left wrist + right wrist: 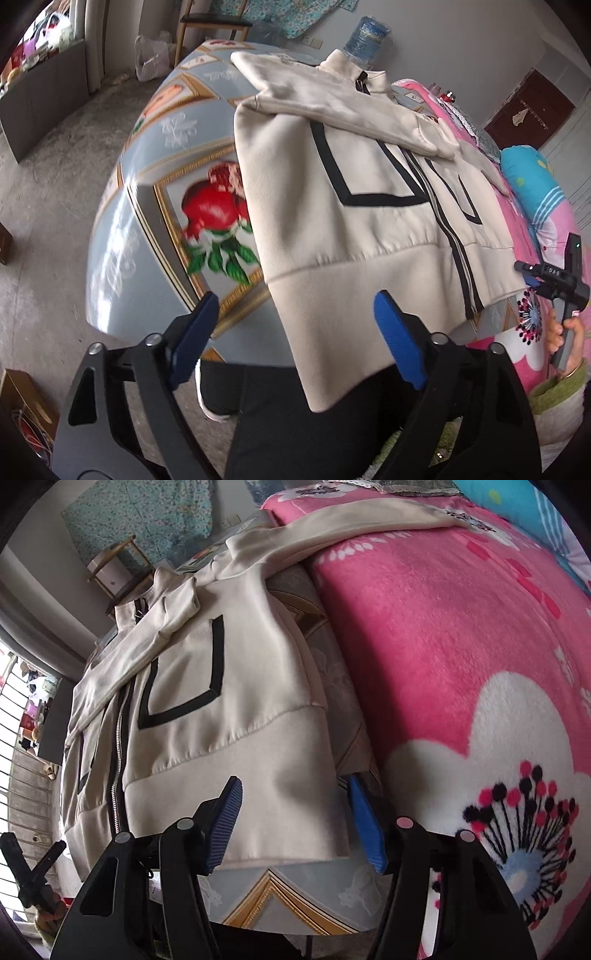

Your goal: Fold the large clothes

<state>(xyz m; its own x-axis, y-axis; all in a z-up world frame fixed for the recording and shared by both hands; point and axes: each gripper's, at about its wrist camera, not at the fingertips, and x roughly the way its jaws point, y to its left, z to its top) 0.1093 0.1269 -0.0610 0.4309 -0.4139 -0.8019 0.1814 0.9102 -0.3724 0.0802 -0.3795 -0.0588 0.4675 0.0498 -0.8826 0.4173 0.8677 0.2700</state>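
Note:
A cream zip-up jacket [373, 221] with black stripes lies front-up on a table covered by a grey-blue cloth [155, 184] printed with red fruit. One sleeve [332, 99] is folded across the chest. The other sleeve [369, 517] stretches out onto a pink blanket. My left gripper [295, 314] is open, its blue pads either side of the hem's left corner, which hangs over the table edge. My right gripper [295, 790] is open too and straddles the hem's right corner [314, 812]; the pads do not press on the cloth. A hand holds the right gripper [554, 280] at the jacket's right edge.
A pink flowered blanket [443, 664] and a blue pillow [535, 184] lie right of the jacket. A wooden chair [210, 22] and a water bottle [365, 37] stand beyond the table. The person's dark trousers [314, 424] are below the hem. A cardboard box [26, 402] sits on the floor.

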